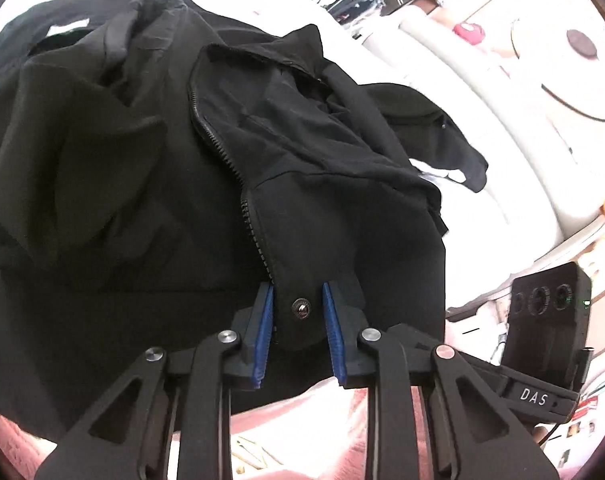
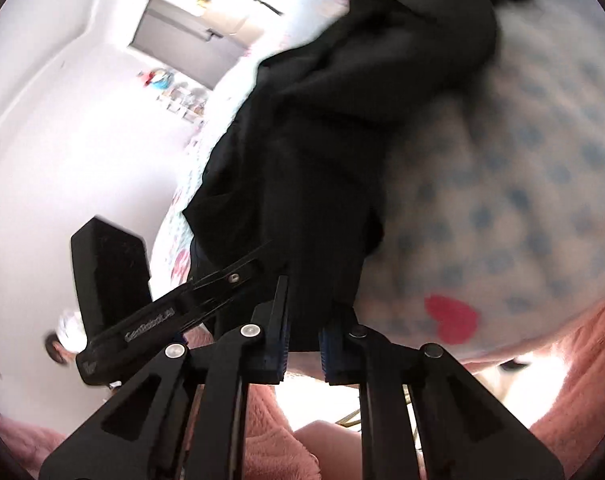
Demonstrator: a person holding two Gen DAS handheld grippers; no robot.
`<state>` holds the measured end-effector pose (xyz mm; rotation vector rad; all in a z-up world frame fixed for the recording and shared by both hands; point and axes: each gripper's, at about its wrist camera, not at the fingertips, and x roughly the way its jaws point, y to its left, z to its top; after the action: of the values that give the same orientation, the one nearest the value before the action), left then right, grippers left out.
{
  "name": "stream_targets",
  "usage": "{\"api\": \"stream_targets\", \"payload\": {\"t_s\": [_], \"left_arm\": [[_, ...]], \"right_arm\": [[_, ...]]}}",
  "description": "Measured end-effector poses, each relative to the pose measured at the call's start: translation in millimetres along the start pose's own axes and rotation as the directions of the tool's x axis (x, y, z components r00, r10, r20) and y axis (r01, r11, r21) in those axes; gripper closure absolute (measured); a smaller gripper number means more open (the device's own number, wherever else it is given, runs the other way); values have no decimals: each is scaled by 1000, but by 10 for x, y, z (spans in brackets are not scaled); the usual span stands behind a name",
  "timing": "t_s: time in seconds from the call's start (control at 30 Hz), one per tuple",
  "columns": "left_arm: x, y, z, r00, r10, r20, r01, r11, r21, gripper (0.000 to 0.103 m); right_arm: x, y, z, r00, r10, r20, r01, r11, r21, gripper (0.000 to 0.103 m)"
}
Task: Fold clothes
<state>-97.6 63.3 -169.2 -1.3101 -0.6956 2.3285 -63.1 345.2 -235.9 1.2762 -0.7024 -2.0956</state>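
A black zip-up jacket (image 1: 142, 140) lies crumpled on a bed, zipper open and lining showing. My left gripper (image 1: 298, 300) has its blue pads on either side of the jacket's bottom corner with a metal snap button (image 1: 301, 307); the jaws stand a little apart with the cloth between them. In the right wrist view the same black jacket (image 2: 322, 160) hangs stretched away from my right gripper (image 2: 304, 320), whose blue pads clamp a fold of its edge. The right view is motion-blurred.
The bedsheet (image 2: 522, 180) is white with blue spots and a red heart (image 2: 452, 318). A pink fluffy blanket (image 1: 302, 440) lies at the near edge. White pillows and bedding (image 1: 482, 100) are to the right. A white wall and shelf (image 2: 82, 120) are on the left.
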Motion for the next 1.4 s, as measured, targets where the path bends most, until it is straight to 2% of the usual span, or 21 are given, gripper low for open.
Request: {"api": "stream_targets", "payload": {"t_s": [0.07, 0.1, 0.23, 0.3, 0.43, 0.53, 0.63, 0.7, 0.73, 0.77, 0.93, 1.03, 1.1, 1.13, 1.17, 1.2, 1.23, 1.27, 1.3, 1.33, 1.4], "left_arm": [[101, 103, -108, 998, 2, -67, -3, 1000, -23, 74], [169, 173, -170, 994, -17, -109, 11, 999, -53, 71], [366, 562, -496, 949, -164, -267, 84, 954, -286, 58], [291, 720, -551, 954, -163, -250, 62, 928, -369, 57], [-97, 1056, -437, 997, -43, -66, 10, 896, -443, 45], [-375, 1311, -413, 996, 51, 67, -8, 851, -525, 44], [-402, 1464, -344, 994, 54, 93, 7, 830, -558, 44], [-386, 1458, -222, 995, 49, 90, 9, 833, -553, 46], [-378, 1454, -161, 995, 47, 88, 10, 835, -550, 52], [-370, 1451, -101, 995, 44, 87, 10, 836, -548, 65], [-593, 1192, 101, 990, 116, 86, -66, 894, -444, 89], [-759, 1170, 214, 983, 93, 161, -20, 914, -405, 89], [-835, 1195, 290, 976, 63, 209, 23, 921, -389, 76], [-832, 1229, 323, 975, 46, 217, 43, 920, -390, 42], [-669, 1343, 340, 985, 19, 170, 56, 903, -427, 22], [-508, 1452, 352, 992, -3, 123, 59, 885, -461, 24], [-384, 1523, 343, 996, 9, 84, 32, 878, -477, 44], [-383, 1533, 335, 996, 52, 78, -11, 888, -460, 68], [-424, 1475, 386, 992, 77, 97, -27, 902, -432, 75], [-466, 1417, 437, 988, 100, 117, -45, 914, -403, 94], [-642, 1275, 549, 973, 149, 179, -77, 932, -355, 97]], "right_arm": [[-78, 41, 31, 995, -101, -12, 100, 994, -41, 80], [-121, -2, 44, 990, -140, -16, 139, 990, -32, 62], [-425, -292, 166, 990, -132, 47, 128, 988, 85, 51], [-403, -335, 321, 991, -113, 67, 106, 990, 97, 43], [-165, -375, 632, 997, -48, 59, 42, 994, 101, 25], [126, -394, 730, 998, -57, 0, 57, 996, 71, 21], [385, -468, 734, 993, -98, -62, 101, 994, 52, 29], [478, -560, 703, 988, -136, -68, 141, 988, 66, 55], [525, -606, 687, 985, -155, -71, 160, 984, 73, 58], [565, -648, 673, 983, -171, -73, 177, 981, 80, 61], [401, -353, 707, 997, -56, -51, 57, 998, 11, 79], [252, -213, 731, 998, 52, -20, -51, 998, 27, 82], [250, -208, 678, 996, 90, -6, -90, 994, 64, 82], [298, -234, 628, 996, 85, -6, -84, 993, 86, 80], [395, -340, 589, 1000, 0, -31, 3, 995, 96, 75], [496, -467, 566, 995, -73, -72, 80, 991, 106, 62], [593, -592, 543, 985, -137, -109, 149, 982, 114, 61], [647, -676, 515, 988, -114, -109, 128, 983, 133, 62], [661, -710, 494, 990, -99, -96, 112, 983, 144, 69], [656, -665, 484, 990, -101, -99, 113, 986, 125, 79], [621, -490, 457, 991, -92, -100, 99, 993, 68, 88]]}}
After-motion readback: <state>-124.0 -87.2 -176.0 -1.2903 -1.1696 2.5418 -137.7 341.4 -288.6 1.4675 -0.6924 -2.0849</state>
